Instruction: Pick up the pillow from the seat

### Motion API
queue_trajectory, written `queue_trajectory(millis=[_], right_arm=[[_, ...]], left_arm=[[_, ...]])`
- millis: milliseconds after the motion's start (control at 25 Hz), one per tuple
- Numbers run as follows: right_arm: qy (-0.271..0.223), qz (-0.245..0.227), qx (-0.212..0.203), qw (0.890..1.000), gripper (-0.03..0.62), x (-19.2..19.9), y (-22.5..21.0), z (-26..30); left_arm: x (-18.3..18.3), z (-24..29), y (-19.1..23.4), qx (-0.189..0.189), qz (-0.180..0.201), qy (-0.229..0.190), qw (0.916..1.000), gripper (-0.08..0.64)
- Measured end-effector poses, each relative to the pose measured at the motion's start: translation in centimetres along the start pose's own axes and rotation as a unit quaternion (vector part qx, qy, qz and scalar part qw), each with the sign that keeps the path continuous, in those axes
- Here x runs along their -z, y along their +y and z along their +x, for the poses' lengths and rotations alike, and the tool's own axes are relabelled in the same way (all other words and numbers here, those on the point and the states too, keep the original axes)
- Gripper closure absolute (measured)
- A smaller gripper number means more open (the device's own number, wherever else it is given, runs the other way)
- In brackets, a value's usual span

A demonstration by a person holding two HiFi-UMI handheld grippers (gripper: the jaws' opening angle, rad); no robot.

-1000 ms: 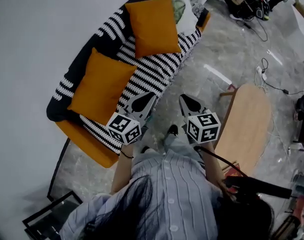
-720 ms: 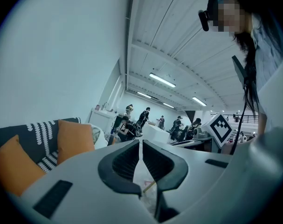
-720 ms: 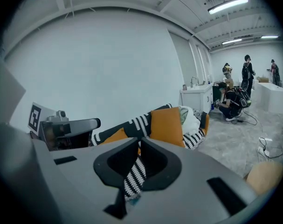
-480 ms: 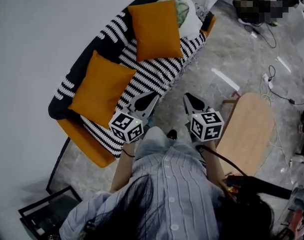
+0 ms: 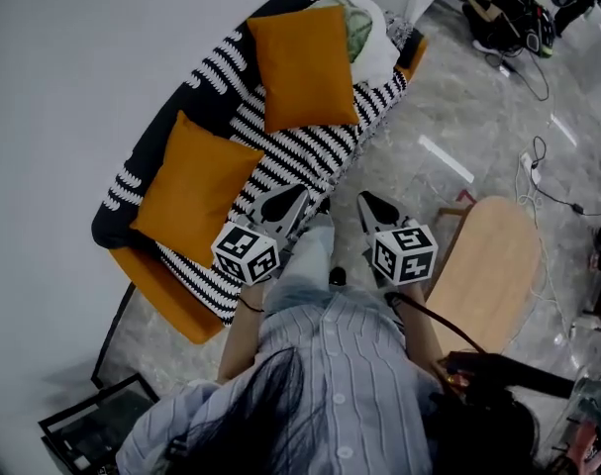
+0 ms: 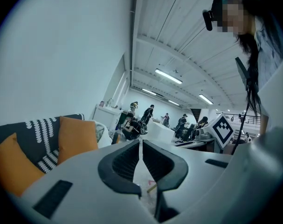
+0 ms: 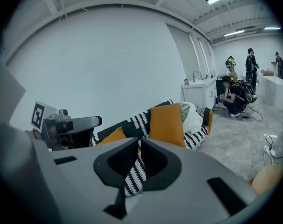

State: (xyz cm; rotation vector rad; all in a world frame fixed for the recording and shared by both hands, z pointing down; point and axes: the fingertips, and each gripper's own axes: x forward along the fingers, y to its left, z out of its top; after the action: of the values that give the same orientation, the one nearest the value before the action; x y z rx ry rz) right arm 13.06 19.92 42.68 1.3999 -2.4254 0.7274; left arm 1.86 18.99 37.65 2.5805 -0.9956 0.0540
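Note:
Two orange pillows lie on the black-and-white striped sofa point(image 5: 300, 146): a near pillow point(image 5: 193, 174) at the left and a far pillow point(image 5: 302, 65) further along the seat. My left gripper point(image 5: 302, 194) hangs shut and empty over the seat's front edge, a short way right of the near pillow. My right gripper point(image 5: 362, 198) is shut and empty above the floor beside the sofa. In the left gripper view, the jaws of that gripper point(image 6: 140, 142) meet, with an orange pillow point(image 6: 77, 139) at the left. The right gripper point(image 7: 138, 141) points at the sofa and an orange pillow point(image 7: 168, 123).
A white bundle of cloth point(image 5: 371, 34) lies at the sofa's far end. A light wooden oval table point(image 5: 486, 273) stands at my right on the marble floor. Cables point(image 5: 538, 161) trail across the floor; people and bags are at the far end of the room point(image 7: 237, 94).
The view has shifted slightly; both grippers stay shut and hold nearly the same place by the sofa's front edge.

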Motion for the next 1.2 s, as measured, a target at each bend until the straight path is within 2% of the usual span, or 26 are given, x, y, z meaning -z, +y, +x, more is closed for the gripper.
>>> queue_trajectory(millis=[320, 480, 600, 720, 840, 1000, 1200], right_arm=[[0.005, 0.008, 0.017, 1.0, 0.561, -3.7, -5.0, 4.9], [0.009, 0.017, 0.032, 0.999, 0.561, -5.8, -8.0, 8.1], [0.011, 0.025, 0.039, 0.999, 0.561, -7.8, -9.8, 10.6], [0.01, 0.04, 0.047, 0.998, 0.561, -9.7, -12.0, 13.6], [0.02, 0.051, 0.05, 0.997, 0.561, -11.1, -14.3, 16.9], [0.03, 0.062, 0.042, 0.997, 0.561, -12.6, -17.1, 21.7], [0.059, 0.052, 0.023, 0.997, 0.561, -13.1, -20.7, 27.5]], left_arm=[[-2.1, 5.9, 5.6, 0.0, 0.006, 0.009, 0.9999, 0.548], [-3.3, 8.1, 11.4, -0.024, 0.012, 0.022, 0.9994, 0.548], [-5.1, 9.3, 15.7, -0.044, 0.007, 0.016, 0.9989, 0.548], [-6.6, 10.9, 19.8, -0.061, 0.019, 0.012, 0.9979, 0.548], [-6.9, 12.8, 23.5, -0.061, 0.028, 0.023, 0.9975, 0.548], [-6.5, 15.7, 28.1, -0.018, -0.012, 0.014, 0.9997, 0.548], [-4.3, 18.9, 35.0, -0.025, -0.036, 0.044, 0.9981, 0.548]])
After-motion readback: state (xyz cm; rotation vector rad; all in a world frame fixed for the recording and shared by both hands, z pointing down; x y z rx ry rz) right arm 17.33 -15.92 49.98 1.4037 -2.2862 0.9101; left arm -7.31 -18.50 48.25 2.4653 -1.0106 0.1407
